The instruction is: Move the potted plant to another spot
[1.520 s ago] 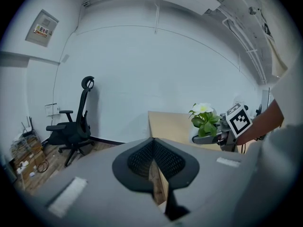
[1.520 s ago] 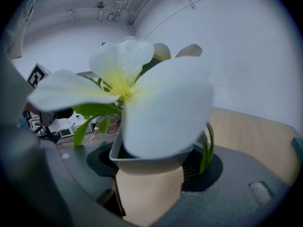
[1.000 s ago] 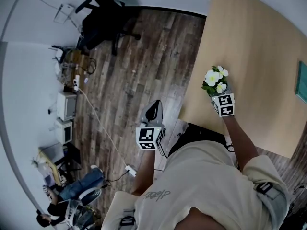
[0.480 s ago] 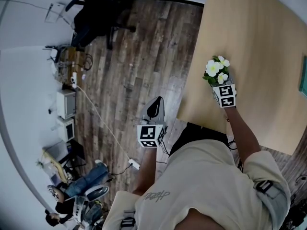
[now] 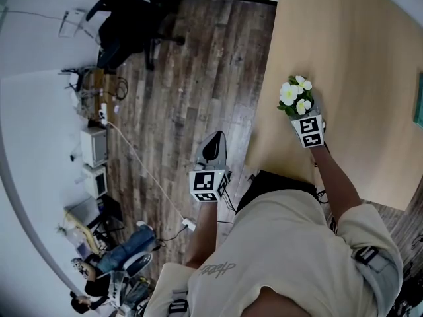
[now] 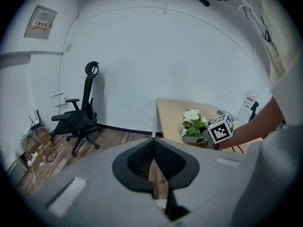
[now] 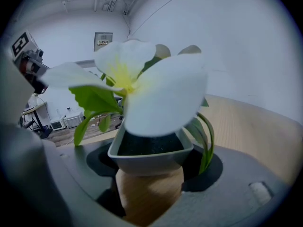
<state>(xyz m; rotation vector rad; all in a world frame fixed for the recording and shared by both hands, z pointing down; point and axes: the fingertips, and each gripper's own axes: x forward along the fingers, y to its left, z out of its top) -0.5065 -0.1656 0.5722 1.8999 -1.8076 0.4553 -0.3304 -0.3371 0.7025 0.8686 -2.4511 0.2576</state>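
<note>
Plant (image 5: 295, 96) with white flowers, in a grey pot on a wood-coloured base, clamped between the widely spread jaws of the right gripper (image 5: 301, 113). Pads pressing on both sides of the base, grey rim just above them. Standing upright, with long leaves hanging over the right jaw.

Seemingly resting on the table (image 5: 357, 51) or just over it, directly under the gripper tips, with the table edge near on the gripper's left. Contact with the wood not clear from any view.

Probably the setting-down step. To do it well:
- Keep the grip firm and the plant vertical.
- Lower slowly to full, flat contact, and only then spread the jaws.
- Afterwards draw straight back along the jaws, without lifting, so as not to catch the leaves or tip the plant toward that edge.

Left gripper (image 5: 213, 149) well apart to the left, over the wooden floor (image 5: 192, 71), jaws closed together on nothing. Better kept there, out of the way.
</note>
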